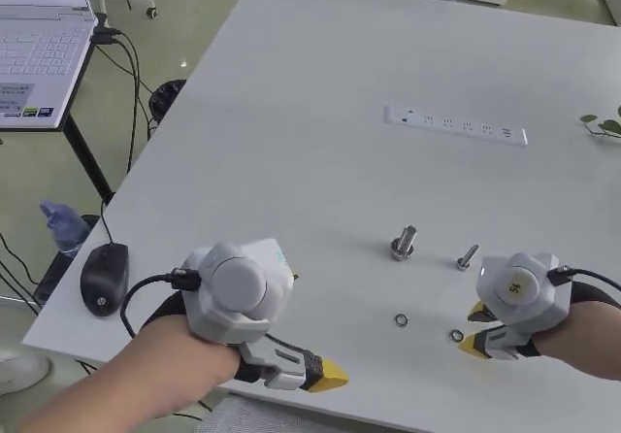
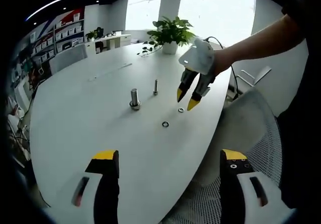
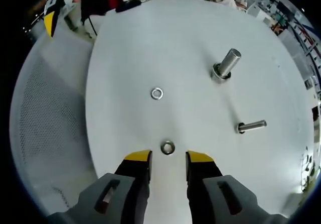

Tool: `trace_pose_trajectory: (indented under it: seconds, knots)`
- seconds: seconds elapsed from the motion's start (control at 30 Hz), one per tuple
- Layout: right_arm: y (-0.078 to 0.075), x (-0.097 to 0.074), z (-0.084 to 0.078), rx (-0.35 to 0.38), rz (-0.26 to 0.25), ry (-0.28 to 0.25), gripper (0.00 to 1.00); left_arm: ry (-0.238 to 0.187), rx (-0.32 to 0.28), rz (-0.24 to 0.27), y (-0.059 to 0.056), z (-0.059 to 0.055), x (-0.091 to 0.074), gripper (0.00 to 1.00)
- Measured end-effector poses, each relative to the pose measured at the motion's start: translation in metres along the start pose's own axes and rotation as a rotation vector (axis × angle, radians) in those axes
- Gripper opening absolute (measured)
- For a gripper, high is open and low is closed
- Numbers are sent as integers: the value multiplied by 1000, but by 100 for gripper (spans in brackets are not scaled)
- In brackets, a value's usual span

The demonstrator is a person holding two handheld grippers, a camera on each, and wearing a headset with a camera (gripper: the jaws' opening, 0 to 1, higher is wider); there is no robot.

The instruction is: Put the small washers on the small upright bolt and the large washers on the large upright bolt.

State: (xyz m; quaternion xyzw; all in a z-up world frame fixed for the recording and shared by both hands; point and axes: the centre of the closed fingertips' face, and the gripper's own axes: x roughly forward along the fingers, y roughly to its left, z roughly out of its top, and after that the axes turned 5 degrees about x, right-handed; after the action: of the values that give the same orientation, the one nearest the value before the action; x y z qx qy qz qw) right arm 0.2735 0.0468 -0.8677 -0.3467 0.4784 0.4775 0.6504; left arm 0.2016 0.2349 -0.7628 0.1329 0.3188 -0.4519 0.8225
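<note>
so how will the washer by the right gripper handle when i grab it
The washer lies flat on the smooth white table, so it will probably slide rather than lift when the right gripper closes on it. It looks like thin metal, so it is likely rigid and light. Tipped on edge, the ring could roll.

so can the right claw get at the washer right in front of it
Probably yes: the right claw is open and the washer lies flat on bare table just ahead of its tips, with nothing between.
</note>
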Motion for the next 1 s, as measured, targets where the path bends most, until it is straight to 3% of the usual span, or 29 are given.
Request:
trace_pose_trajectory:
  seconds: [0.2,0.4,1.0]
  knots:
    - [2,5,-3,0,-1,7,28,-13,2,-2,0,5,2,86]
    - [1,9,-4,-14,-9,12,28,6,23,-2,2,2,3,86]
    - [1,11,-2,13,4,-5,26,20,8,-18,-1,-5,3,81]
